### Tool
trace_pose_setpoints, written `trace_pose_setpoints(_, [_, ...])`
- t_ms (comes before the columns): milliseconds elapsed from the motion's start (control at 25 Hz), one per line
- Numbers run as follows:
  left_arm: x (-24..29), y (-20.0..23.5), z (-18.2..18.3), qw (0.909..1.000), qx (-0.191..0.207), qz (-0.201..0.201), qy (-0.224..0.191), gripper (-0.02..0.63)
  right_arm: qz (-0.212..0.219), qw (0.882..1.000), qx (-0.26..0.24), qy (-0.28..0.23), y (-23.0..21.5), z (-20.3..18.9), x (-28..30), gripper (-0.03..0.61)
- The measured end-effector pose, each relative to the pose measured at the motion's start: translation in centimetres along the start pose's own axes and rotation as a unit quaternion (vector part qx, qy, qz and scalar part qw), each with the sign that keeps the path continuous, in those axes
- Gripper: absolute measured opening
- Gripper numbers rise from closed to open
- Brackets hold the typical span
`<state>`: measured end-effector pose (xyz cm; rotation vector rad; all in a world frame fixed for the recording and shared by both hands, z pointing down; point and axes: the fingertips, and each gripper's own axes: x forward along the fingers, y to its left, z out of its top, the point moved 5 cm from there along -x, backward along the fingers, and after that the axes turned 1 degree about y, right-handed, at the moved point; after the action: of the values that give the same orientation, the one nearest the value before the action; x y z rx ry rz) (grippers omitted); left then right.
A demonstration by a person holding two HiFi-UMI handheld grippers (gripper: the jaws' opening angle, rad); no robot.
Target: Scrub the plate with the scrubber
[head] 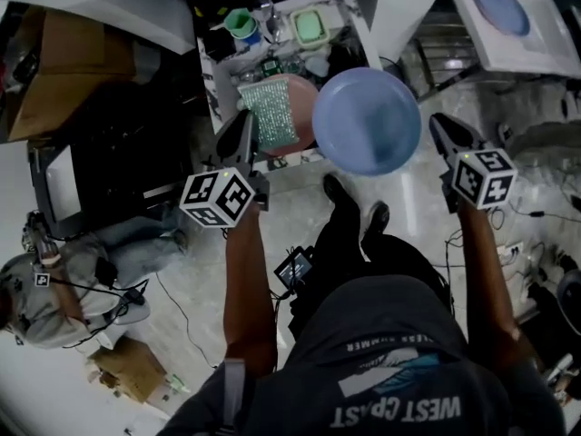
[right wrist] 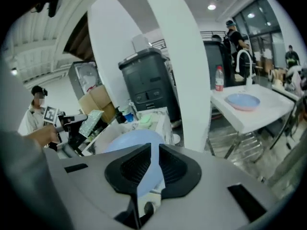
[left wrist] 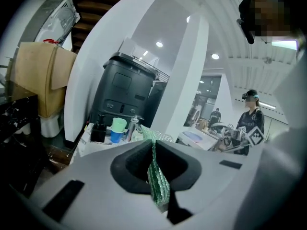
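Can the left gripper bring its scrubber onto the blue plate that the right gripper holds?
Probably yes: the scrubber in the left gripper hangs close beside the plate held by the right gripper, with nothing between them.

Counter (head: 216, 98) back cluttered w/ cup (head: 241, 23) & bottle (left wrist: 98, 131); pillar (head: 399, 7) blocks R side.

A white curved pillar (left wrist: 184, 66) rises from a pale glossy floor (head: 300, 207). Just left of the pillar stand a dark grey cabinet (left wrist: 122, 92) and a cardboard box (left wrist: 41, 78). To its right is a white surface (right wrist: 249, 111) on metal legs. Round ceiling lights (left wrist: 159, 44) glow above.
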<state>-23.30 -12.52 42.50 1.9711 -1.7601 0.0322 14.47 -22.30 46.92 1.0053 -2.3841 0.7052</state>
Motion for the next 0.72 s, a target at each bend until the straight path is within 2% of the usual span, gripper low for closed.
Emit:
trace_pose_setpoints(120, [1.9,-1.9,0.3,0.9996,0.009,-0.025,0.011,0.025,0.005,0.998,0.06,0.013,-1.9,-2.7,1.9,0.112])
trace_pose_setpoints(320, [5.1,-4.6,-0.4,0.9969,0.027,-0.062,0.04,0.025,0.023,0.991,0.127,0.026,-2.5,-5.2,4.5,0.124])
trace_pose_setpoints(520, [7.6,-6.8,-1.6,0.9938,0.045,-0.079,0.065,0.025,0.014,0.991,0.128,0.039,-2.8,-6.4,5.7,0.124])
trace_pose_setpoints(640, [9.0,-7.5,-2.4,0.9922,0.052,-0.083,0.077,0.025,-0.006,0.992,0.117,0.047,-2.9,-6.5,5.5,0.066])
trace_pose_setpoints(720, [9.9,-7.7,-3.0,0.9911,0.06,-0.081,0.087,0.025,-0.016,0.991,0.123,0.045,-3.1,-6.5,5.5,0.057])
